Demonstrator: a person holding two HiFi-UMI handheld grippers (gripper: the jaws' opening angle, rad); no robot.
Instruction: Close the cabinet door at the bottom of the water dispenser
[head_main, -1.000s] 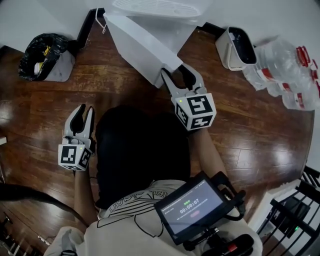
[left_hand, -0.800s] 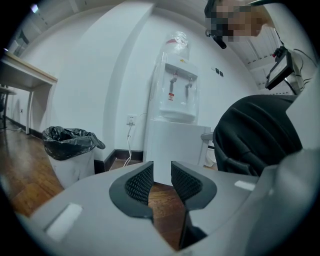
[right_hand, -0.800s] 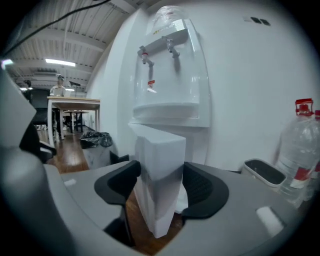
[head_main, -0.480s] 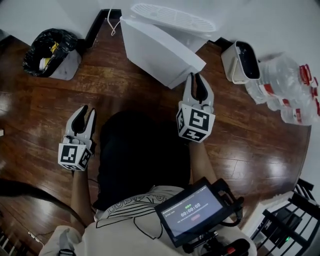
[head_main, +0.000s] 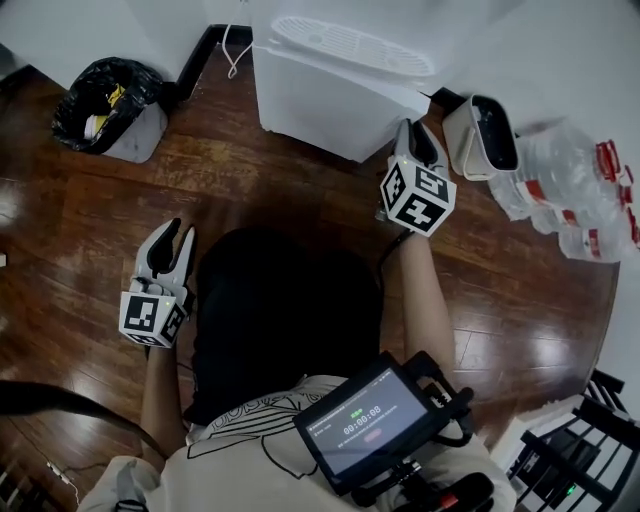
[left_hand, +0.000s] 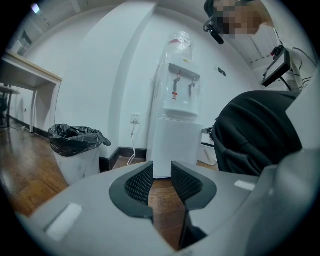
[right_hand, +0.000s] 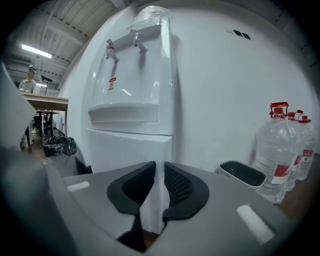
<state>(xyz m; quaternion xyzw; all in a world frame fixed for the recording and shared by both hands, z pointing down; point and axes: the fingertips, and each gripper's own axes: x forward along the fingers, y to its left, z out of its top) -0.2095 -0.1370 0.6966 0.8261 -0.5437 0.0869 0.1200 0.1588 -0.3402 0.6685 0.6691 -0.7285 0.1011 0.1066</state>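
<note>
The dispenser stands at 12 o'clock from the person, against the wall. Its door at the bottom lies almost flat with the white body. No view shows clearly whether a last small gap remains at the free side.

The right gripper is at 1 o'clock, at the right front corner of the dispenser. In the right gripper view its jaws stand nearly together, and a thin white strip fills the space between them. By judgement this strip is the free edge of the door, pinched. The left gripper hangs at 9 o'clock, well apart from the dispenser, with a narrow gap between its jaws and nothing in it.

The step in hand seems to be the last part of the closing. To do it well, the person should loosen the jaws before the edge meets the body, because jaws around the edge would keep the door from seating. Then a push with the jaw tips on the door face, near the free side and far from the hinge, turns it with little force. The push should go straight toward 12 o'clock and gently, so that the dispenser does not slide on the floor. The bottles at 2 o'clock and the bin at 10 o'clock are out of the way.
</note>
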